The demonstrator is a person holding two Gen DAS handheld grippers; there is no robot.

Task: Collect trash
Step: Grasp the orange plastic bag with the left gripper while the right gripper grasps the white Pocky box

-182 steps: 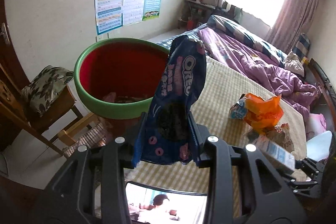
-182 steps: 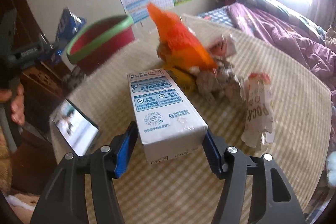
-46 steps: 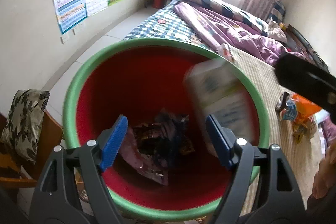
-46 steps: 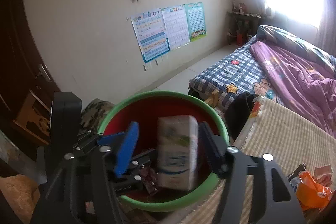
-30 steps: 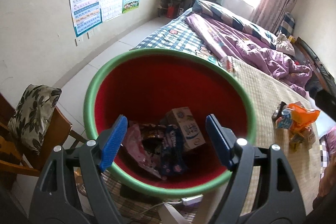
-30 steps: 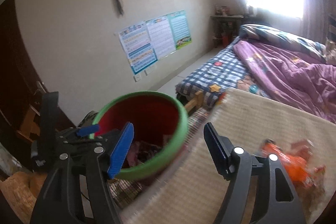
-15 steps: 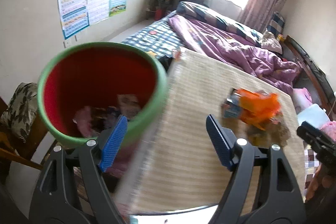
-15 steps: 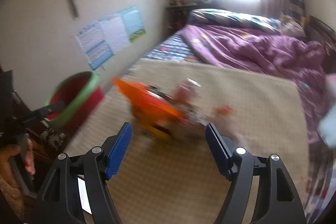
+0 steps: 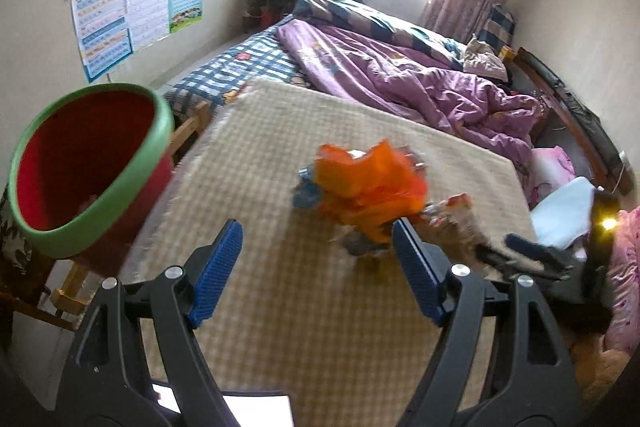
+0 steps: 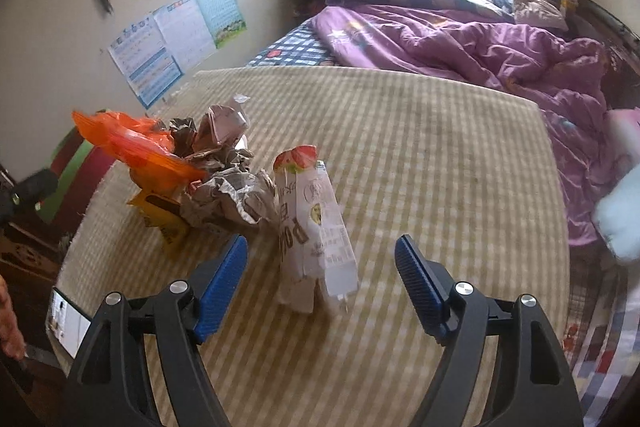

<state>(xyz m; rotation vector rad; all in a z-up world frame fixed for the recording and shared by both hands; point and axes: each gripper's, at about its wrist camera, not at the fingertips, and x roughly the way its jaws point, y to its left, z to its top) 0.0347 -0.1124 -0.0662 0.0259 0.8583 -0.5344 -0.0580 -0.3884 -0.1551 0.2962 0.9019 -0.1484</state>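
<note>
Both swung from bin [image 9: 86, 167] to mat [image 10: 420, 147]. Right gripper [image 10: 322, 285] just widening, empty; pouch [image 10: 314, 223] ahead between jaws, beside orange bag [image 10: 136, 147]. Left gripper [image 9: 316, 273] wide, empty. Pouch light, crinkly, slippery: pinch across middle.

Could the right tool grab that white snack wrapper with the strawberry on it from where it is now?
Probably yes. The right tool is open, its jaws having just been opening, and the white snack wrapper lies between and just beyond the blue pads. Nothing covers it; only the crumpled paper touches its left side.
</note>
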